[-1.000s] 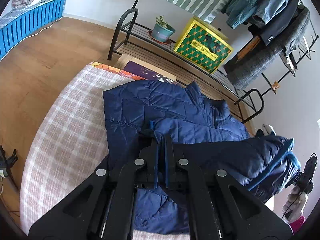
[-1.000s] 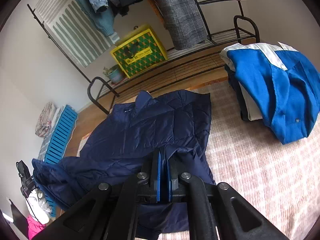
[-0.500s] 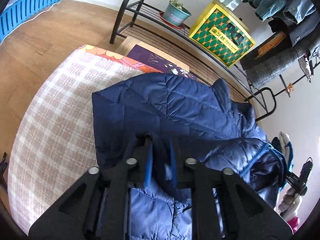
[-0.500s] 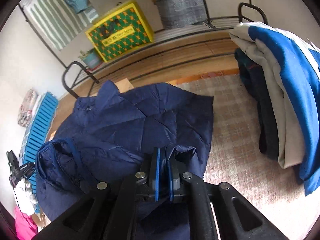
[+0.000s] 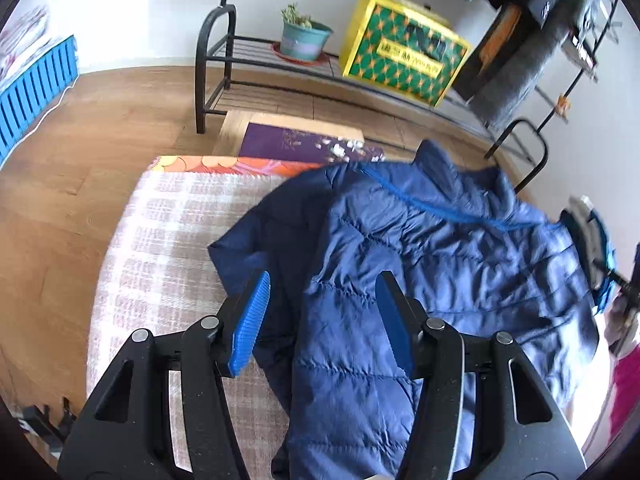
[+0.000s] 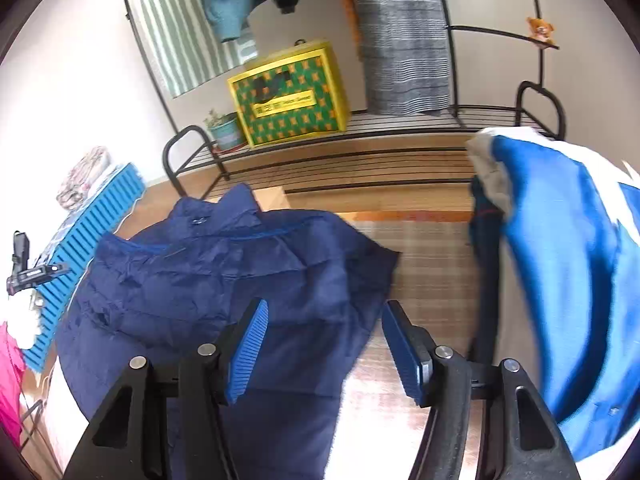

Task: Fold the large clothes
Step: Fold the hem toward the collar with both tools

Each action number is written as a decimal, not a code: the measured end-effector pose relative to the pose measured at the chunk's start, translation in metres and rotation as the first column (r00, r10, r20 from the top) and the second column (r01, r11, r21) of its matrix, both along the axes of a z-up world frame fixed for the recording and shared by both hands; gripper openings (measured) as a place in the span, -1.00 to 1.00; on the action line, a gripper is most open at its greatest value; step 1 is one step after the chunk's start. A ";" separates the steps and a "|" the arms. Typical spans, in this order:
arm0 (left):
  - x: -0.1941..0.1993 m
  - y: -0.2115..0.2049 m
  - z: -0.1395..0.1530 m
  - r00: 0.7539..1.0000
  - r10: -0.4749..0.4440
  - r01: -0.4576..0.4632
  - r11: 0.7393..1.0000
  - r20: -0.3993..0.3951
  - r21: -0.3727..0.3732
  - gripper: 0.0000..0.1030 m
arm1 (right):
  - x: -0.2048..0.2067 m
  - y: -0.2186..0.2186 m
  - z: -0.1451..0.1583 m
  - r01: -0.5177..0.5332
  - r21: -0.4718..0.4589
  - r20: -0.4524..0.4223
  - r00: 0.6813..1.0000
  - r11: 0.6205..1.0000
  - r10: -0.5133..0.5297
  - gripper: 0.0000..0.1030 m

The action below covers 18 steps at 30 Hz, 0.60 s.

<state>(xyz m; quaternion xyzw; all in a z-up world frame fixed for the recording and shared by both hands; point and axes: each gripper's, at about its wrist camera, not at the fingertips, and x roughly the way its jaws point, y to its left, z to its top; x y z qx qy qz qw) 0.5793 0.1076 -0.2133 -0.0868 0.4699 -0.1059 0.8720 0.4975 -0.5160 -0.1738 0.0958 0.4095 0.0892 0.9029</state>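
A navy quilted jacket (image 5: 432, 264) lies on the checked pink-and-white cloth (image 5: 172, 240) of the table, folded over itself, collar towards the far edge. My left gripper (image 5: 322, 304) hovers over its near edge with jaws opening; jacket fabric lies under the gap but the blue pads do not press it. In the right wrist view the same jacket (image 6: 224, 276) spreads to the left. My right gripper (image 6: 324, 332) is over its right hem, jaws opening too, with nothing gripped.
A pile of folded clothes topped by a blue-and-white garment (image 6: 560, 260) sits at the right of the table. Beyond the table stand a black rack (image 5: 216, 60) with a plant pot (image 5: 302, 36) and yellow box (image 6: 288, 92), and hanging clothes.
Both grippers were shut on folds of the jacket; both have come down over the table and let go, their jaws now wide apart. The lifted half now lies folded over.
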 end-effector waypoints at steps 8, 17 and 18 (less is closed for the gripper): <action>0.028 -0.028 -0.041 0.998 -0.003 0.008 0.997 -0.061 0.078 -0.08 | 0.043 0.027 -0.024 0.002 -0.097 -0.114 0.993 0.995 -0.013 0.08; 0.023 -0.051 -0.044 0.999 -0.039 0.038 0.976 0.001 0.216 -0.97 | 0.043 0.043 -0.036 -0.021 -0.216 -0.130 0.991 0.976 -0.008 -1.00; 0.021 -0.052 -0.041 0.998 -0.051 0.044 0.973 0.023 0.225 -0.97 | 0.043 0.044 -0.036 -0.018 -0.222 -0.123 0.992 0.975 -0.009 -1.00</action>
